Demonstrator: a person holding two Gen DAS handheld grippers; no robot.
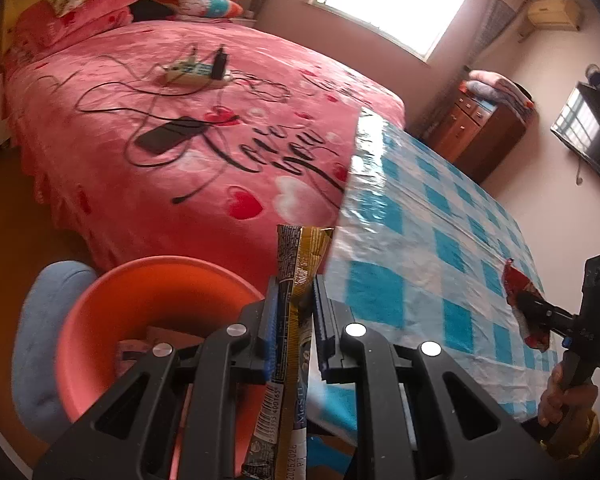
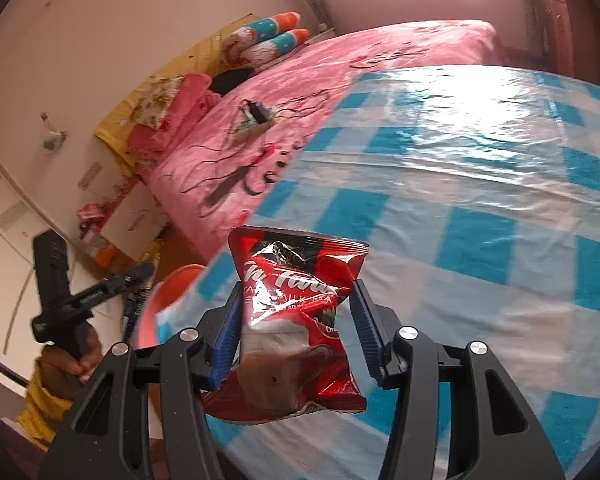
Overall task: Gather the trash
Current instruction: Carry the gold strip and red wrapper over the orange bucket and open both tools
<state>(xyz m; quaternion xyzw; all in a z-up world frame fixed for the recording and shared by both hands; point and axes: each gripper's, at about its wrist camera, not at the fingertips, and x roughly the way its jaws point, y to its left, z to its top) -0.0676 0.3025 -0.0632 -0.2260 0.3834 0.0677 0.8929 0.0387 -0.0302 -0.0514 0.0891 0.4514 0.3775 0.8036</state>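
Note:
My left gripper is shut on a gold and black stick sachet, which stands up between the pads. It hangs over the right rim of an orange bin beside the table; some paper lies inside the bin. My right gripper is shut on a crumpled red milk-tea packet just above the blue and white checked tablecloth. The left wrist view shows that right gripper and packet at the table's right side. The right wrist view shows the left gripper near the bin.
A pink bed lies behind the bin, with a power strip, cables and a phone on it. A blue cushion sits left of the bin. A wooden cabinet and a wall screen stand beyond the table.

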